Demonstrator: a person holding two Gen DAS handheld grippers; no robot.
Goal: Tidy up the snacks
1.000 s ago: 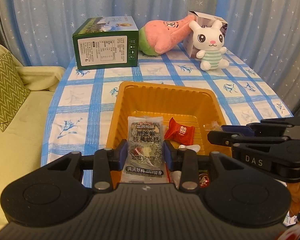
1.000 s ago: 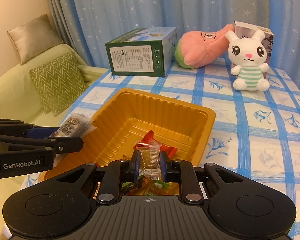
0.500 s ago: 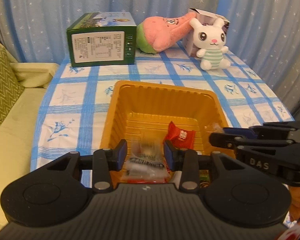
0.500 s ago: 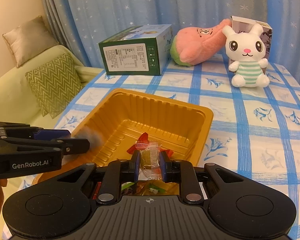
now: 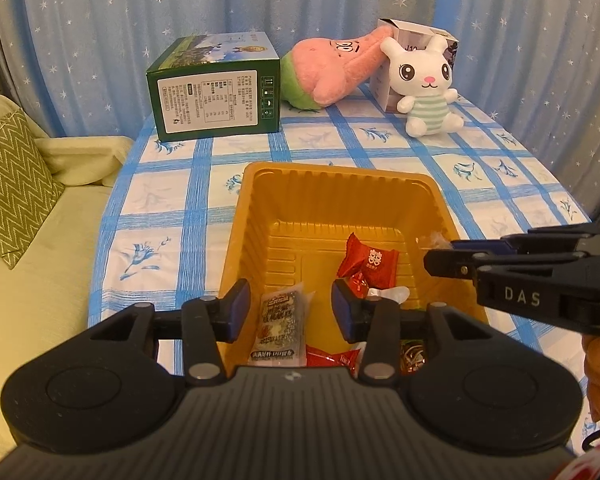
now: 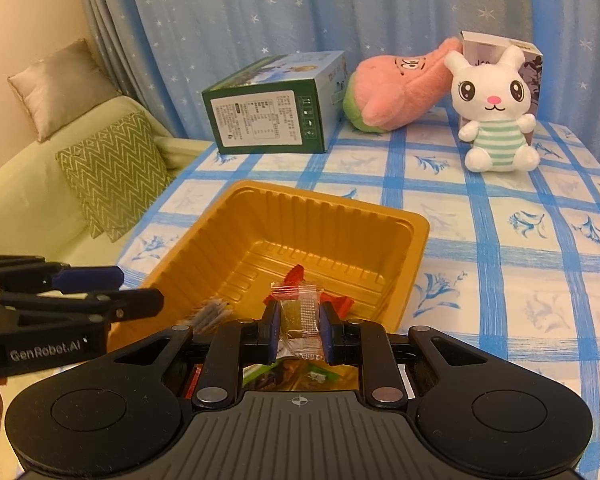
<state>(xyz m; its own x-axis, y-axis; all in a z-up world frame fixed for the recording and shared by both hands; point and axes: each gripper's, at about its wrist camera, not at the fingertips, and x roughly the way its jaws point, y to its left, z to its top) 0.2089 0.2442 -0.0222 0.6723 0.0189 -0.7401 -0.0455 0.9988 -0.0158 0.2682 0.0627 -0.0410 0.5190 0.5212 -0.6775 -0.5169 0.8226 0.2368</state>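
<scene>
Over orange tray [image 5: 340,192] on checked tabletop [image 5: 172,208]: L tool [image 5: 290,312] jaws opening, nothing pinched now. Grey-green snack packet [image 5: 278,326], clamped a sec ago, now dropped free betw the spread pads, lying in tray's near end. So L's item delivered; L free to fetch next. R tool [image 6: 299,330] unchanged, pressed on clear-wrapped candy [image 6: 300,320], poised above tray, not yet released. Red candy [image 5: 368,260] + other wrappers already in tray. Green box [image 5: 216,92], pink plush [image 5: 332,72], bunny plush [image 5: 424,84] at far edge, untouched. Likely next: R drop. Risk small; light wrapper may cling to pad.
</scene>
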